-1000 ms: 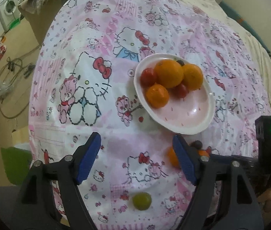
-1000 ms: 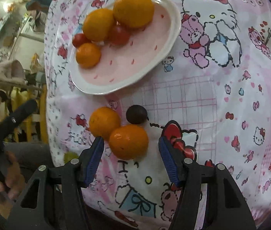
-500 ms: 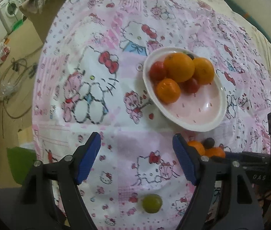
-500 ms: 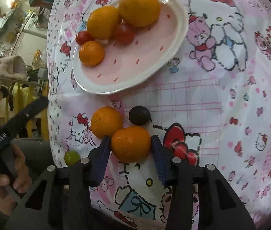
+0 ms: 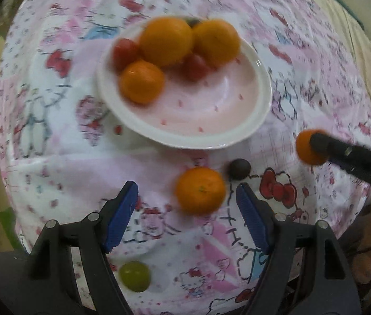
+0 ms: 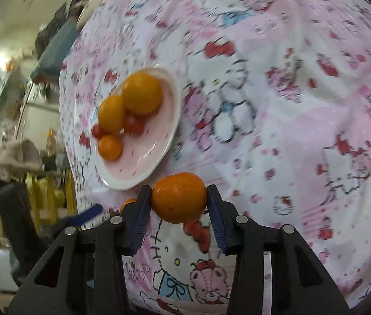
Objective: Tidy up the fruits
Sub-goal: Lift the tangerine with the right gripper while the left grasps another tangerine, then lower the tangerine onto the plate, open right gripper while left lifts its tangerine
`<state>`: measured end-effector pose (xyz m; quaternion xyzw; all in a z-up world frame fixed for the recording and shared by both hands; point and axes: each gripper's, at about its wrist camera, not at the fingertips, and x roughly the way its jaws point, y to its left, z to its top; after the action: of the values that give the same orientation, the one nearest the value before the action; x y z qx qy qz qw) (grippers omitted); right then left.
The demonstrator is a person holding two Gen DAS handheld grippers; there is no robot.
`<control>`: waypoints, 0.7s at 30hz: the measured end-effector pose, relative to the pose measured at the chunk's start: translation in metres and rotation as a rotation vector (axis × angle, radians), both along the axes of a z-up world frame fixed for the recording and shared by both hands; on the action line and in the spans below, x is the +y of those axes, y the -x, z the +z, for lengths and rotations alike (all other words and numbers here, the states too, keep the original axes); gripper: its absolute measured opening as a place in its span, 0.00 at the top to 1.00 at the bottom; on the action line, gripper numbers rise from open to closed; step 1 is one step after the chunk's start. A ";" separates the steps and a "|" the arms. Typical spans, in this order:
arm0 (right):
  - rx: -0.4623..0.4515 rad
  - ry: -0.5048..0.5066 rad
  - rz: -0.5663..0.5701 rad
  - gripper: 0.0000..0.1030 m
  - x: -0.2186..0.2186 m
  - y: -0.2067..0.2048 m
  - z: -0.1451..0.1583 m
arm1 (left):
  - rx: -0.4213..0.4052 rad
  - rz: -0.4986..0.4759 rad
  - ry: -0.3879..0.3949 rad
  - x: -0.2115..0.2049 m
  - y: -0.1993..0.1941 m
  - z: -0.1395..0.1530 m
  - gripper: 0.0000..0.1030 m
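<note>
A pink plate (image 5: 238,120) holds three oranges and two small red fruits; it also shows in the right wrist view (image 6: 159,155). My right gripper (image 6: 179,202) is shut on an orange (image 6: 179,197), lifted above the cloth; the same orange shows at the right of the left wrist view (image 5: 306,149). My left gripper (image 5: 186,204) is open, with a loose orange (image 5: 200,190) on the cloth just ahead between its fingers. A dark round fruit (image 5: 239,168) lies beside that orange. A green grape (image 5: 134,275) lies low between the left fingers.
A pink Hello Kitty cloth (image 5: 54,131) covers the round table. The table's edge falls away at left in both views, with room clutter beyond (image 6: 7,131). The person's hand (image 5: 369,244) shows at right.
My right gripper closed on the orange and lifted it off the cloth. My left gripper moved forward and right, toward the other loose orange.
</note>
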<state>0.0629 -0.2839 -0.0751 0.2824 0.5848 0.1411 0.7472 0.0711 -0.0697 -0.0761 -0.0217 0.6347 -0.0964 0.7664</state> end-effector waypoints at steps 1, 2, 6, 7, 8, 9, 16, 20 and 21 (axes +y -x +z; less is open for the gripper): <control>-0.001 -0.003 -0.012 0.57 -0.005 0.000 0.001 | 0.008 -0.009 -0.005 -0.004 -0.001 -0.003 0.28; -0.001 -0.005 -0.019 0.57 -0.009 0.000 0.002 | 0.016 -0.018 -0.017 -0.009 -0.002 -0.008 0.28; -0.001 -0.013 -0.040 0.57 -0.021 0.001 0.002 | 0.009 -0.061 -0.070 -0.020 -0.003 -0.016 0.34; 0.001 -0.015 -0.043 0.57 -0.024 0.001 0.002 | 0.006 -0.066 -0.079 -0.021 -0.002 -0.017 0.35; 0.000 -0.018 -0.046 0.57 -0.026 0.002 0.003 | 0.005 -0.070 -0.086 -0.022 -0.002 -0.019 0.37; -0.001 -0.021 -0.046 0.57 -0.027 0.003 0.003 | 0.009 -0.071 -0.080 -0.022 -0.002 -0.020 0.48; -0.019 -0.016 -0.020 0.57 -0.019 0.003 0.007 | 0.010 -0.078 -0.034 -0.018 0.002 -0.015 0.60; -0.018 -0.018 -0.014 0.57 -0.014 0.001 0.008 | -0.017 -0.042 -0.001 -0.005 0.006 0.001 0.60; -0.020 -0.021 -0.012 0.57 -0.012 0.001 0.008 | -0.028 -0.030 0.010 0.000 0.007 0.007 0.60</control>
<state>0.0622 -0.2961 -0.0672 0.2923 0.5740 0.1455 0.7509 0.0640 -0.0698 -0.0693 -0.0149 0.6237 -0.1114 0.7736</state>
